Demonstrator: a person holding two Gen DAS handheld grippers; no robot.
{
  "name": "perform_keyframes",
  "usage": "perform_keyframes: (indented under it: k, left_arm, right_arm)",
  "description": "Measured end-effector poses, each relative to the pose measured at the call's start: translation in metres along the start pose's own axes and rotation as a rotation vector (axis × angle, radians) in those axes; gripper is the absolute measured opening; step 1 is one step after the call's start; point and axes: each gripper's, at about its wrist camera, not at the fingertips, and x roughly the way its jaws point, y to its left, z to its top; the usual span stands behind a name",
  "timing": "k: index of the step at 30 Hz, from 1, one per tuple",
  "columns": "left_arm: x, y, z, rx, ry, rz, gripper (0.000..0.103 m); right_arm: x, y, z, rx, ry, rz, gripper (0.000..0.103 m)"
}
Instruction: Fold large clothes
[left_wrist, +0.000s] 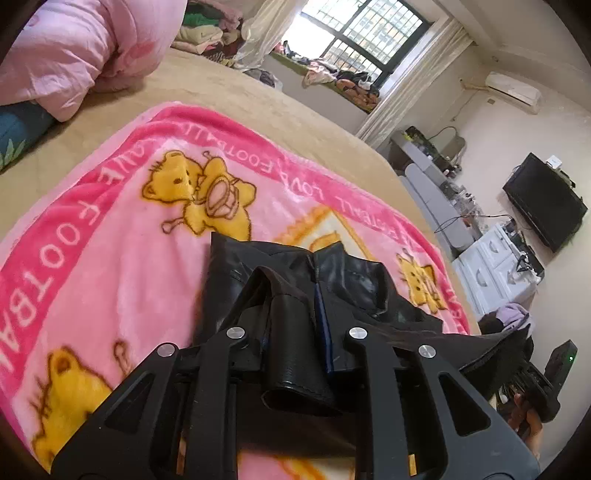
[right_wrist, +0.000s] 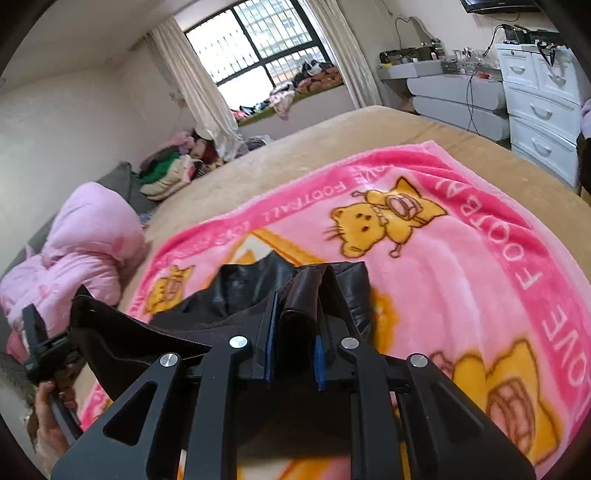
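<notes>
Both jaws clamped on black jacket (left_wrist: 332, 280) hem: left gripper (left_wrist: 295, 354), right gripper (right_wrist: 293, 332). Best kept level, taut, then lowered evenly toward collar, centred on pink blanket (right_wrist: 461, 266).

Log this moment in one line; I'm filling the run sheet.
left hand-held gripper: shut on black jacket | right hand-held gripper: shut on black jacket | jacket: held above pink blanket
</notes>
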Motion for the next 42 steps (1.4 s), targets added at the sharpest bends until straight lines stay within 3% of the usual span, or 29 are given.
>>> perform_keyframes:
  k: [9,17,20,24,28,33,39,41,42]
  left_arm:
    - [0.040,0.015,0.008,-0.011,0.063,0.036,0.017]
    - [0.056,0.032,0.004,-0.045,0.100,0.016,0.021]
    - [0.055,0.031,0.005,-0.029,0.085,0.018,0.027]
    - [0.045,0.033,0.009,-0.036,0.032,0.017,0.052]
    - [0.037,0.036,0.014,-0.032,-0.007,0.021,0.057]
    - [0.040,0.034,0.016,0.036,-0.011,0.103,0.064]
    - [0.072,0.030,0.002,0.163,0.075,0.223,0.067]
    - [0.079,0.028,-0.003,0.195,0.084,0.236,0.067]
    - [0.083,0.025,-0.007,0.223,0.088,0.243,0.060]
  right_arm:
    - [0.049,-0.022,0.003,0.033,0.063,-0.059,0.019]
    - [0.069,-0.021,-0.003,0.013,0.083,-0.089,0.030]
    - [0.069,-0.023,-0.003,0.025,0.067,-0.081,0.044]
    - [0.063,-0.021,0.000,0.006,0.026,-0.058,0.056]
    - [0.058,-0.017,0.001,-0.059,-0.006,-0.085,0.066]
    - [0.074,-0.014,-0.005,-0.157,0.048,-0.155,0.068]
    - [0.105,-0.019,-0.008,-0.208,0.116,-0.189,0.068]
    - [0.112,-0.021,-0.007,-0.211,0.123,-0.179,0.062]
    - [0.115,-0.020,-0.006,-0.218,0.127,-0.162,0.046]
